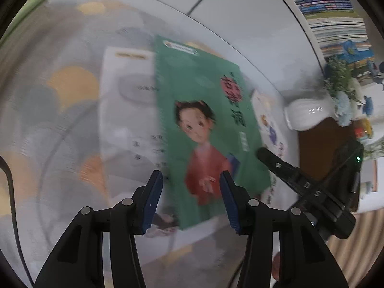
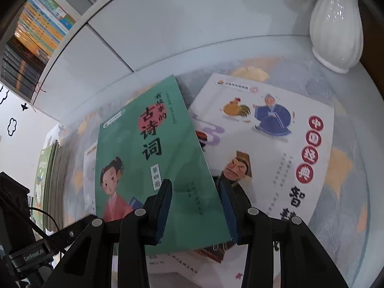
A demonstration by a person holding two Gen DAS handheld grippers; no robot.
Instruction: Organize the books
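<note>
Right gripper (image 2: 195, 207) sits with its blue pads spread either side of the green book (image 2: 153, 163) — cover tilted, lapping over the white picture book (image 2: 271, 148) lying flat on the patterned surface (image 2: 345, 168). White vase (image 2: 336, 26) stands upper right (upright, well apart); shelved books (image 2: 36, 36) fill upper left.

1. three books lie loose on the bench: one green book (image 2: 153, 158), one white storybook (image 2: 271, 144) with a rooster on its cover, and one pale book (image 1: 127, 110) under the green one.
2. one white vase (image 2: 336, 24) stands on the bench.
3. two claws show: the left claw (image 1: 189, 201) and the right claw (image 2: 195, 210).
4. the shelved book spines (image 2: 36, 36) are too many and too small to count.
</note>
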